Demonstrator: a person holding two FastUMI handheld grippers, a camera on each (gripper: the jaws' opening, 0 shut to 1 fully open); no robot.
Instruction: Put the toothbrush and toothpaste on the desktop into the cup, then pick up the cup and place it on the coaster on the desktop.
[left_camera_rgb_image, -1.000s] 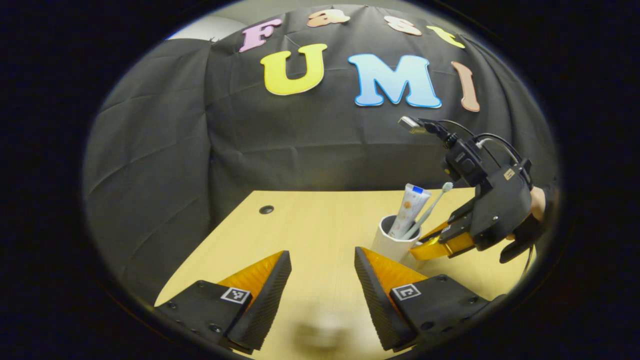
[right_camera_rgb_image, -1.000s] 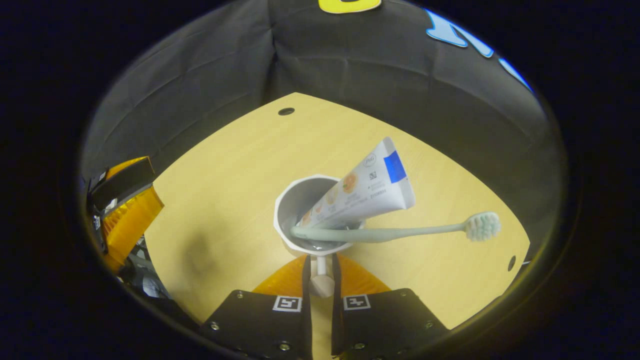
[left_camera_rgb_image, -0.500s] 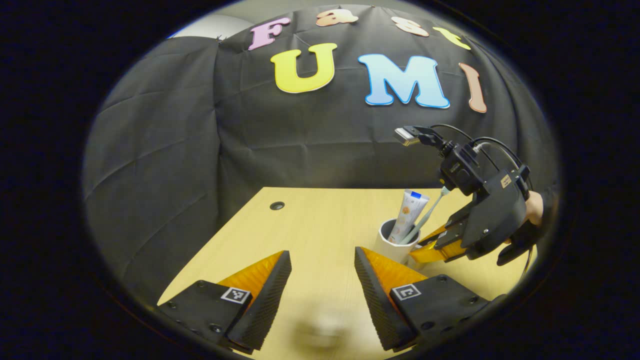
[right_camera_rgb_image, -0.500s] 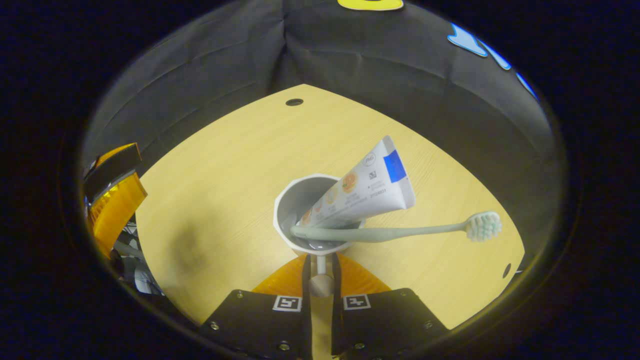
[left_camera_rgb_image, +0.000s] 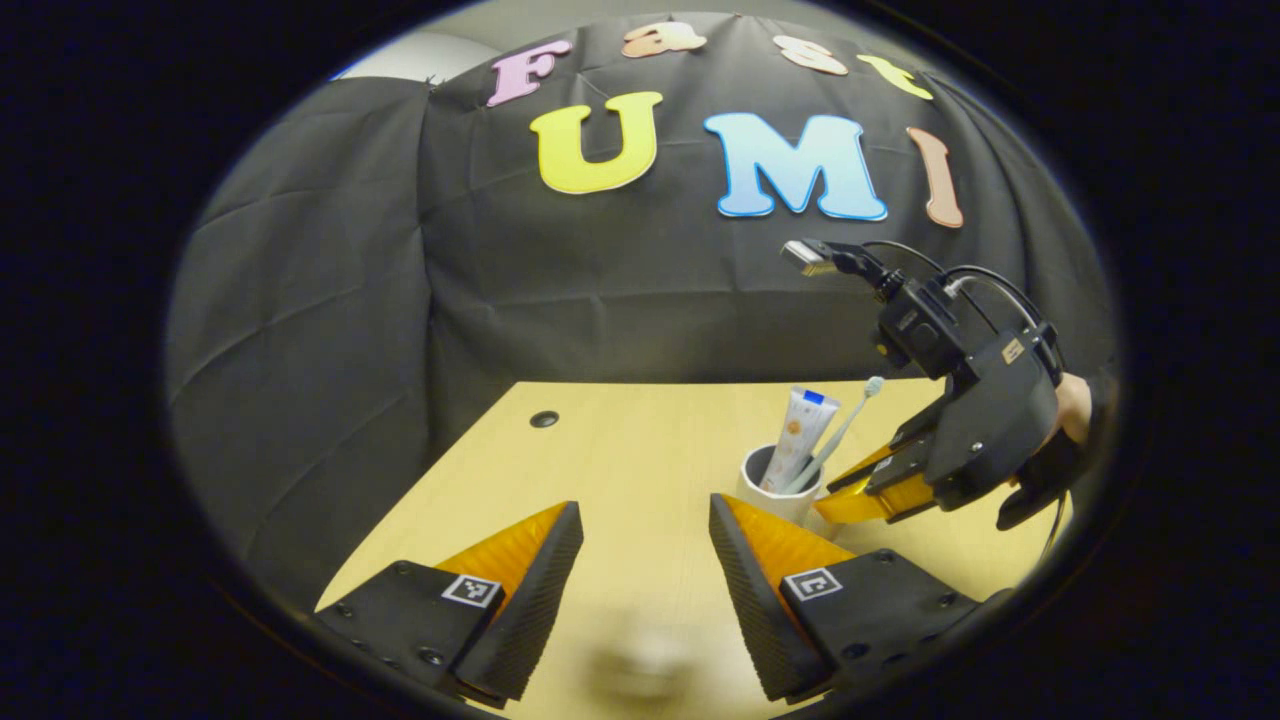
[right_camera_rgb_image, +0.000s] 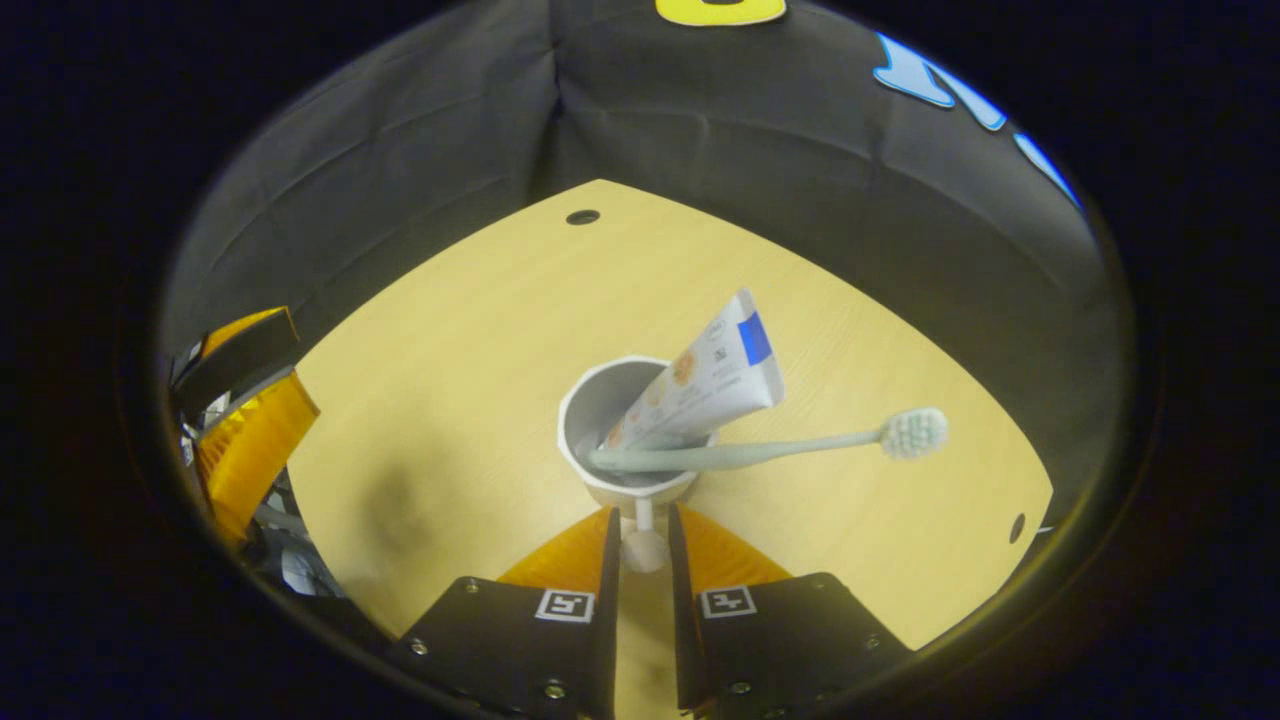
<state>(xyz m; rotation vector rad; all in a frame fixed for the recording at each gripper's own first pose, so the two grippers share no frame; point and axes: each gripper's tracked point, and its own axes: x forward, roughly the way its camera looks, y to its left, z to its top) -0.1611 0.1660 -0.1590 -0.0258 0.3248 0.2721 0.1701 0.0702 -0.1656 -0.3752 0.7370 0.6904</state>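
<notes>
Going from the left, the left tongs (left_camera_rgb_image: 645, 560) are idling low over the bare worktop (left_camera_rgb_image: 620, 450), their jaws standing wide with nothing between them. To their right the white cup (left_camera_rgb_image: 775, 490) is standing upright with both items already inside, so the step in hand looks like carrying the cup to the coaster.

In the right gripper view, the right tongs (right_camera_rgb_image: 640, 550) are pinching the cup's small handle (right_camera_rgb_image: 643, 545) between narrow jaws. Whether the cup's base is touching the worktop or hanging just above it cannot be told.

The toothpaste (right_camera_rgb_image: 705, 385) is leaning in the cup (right_camera_rgb_image: 620, 425), its long axis running up and to the right, crimped flat end highest. The toothbrush (right_camera_rgb_image: 760, 455) is lying lower across the rim, its long axis nearly level in that view, bristle head pointing right, well past the cup's edge.

The next move probably calls for keeping the cup level, since both items are leaning to one side and could tip it, and for finding the coaster.
</notes>
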